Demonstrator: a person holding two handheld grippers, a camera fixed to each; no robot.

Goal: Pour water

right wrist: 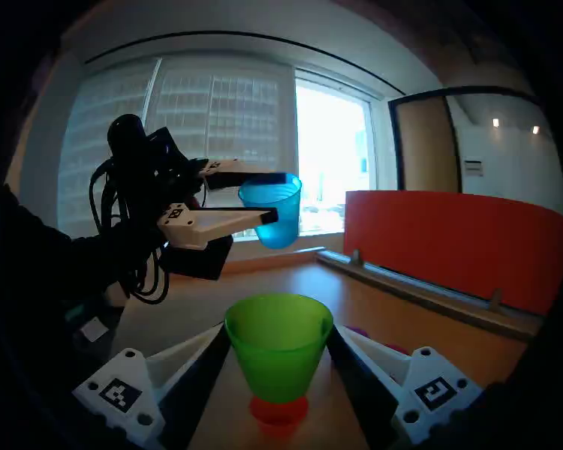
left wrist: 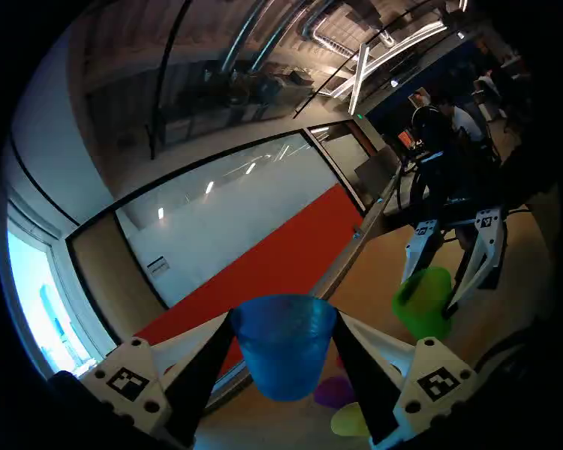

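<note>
One translucent blue cup in left gripper, green cup in right gripper

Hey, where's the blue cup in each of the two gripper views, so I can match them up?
Left gripper view: blue cup at bottom centre, clamped in the left gripper.
Right gripper view: blue cup above centre, slightly left, held up before the window.
Shared landmark: the red wall panel, at right in the right gripper view.
</note>
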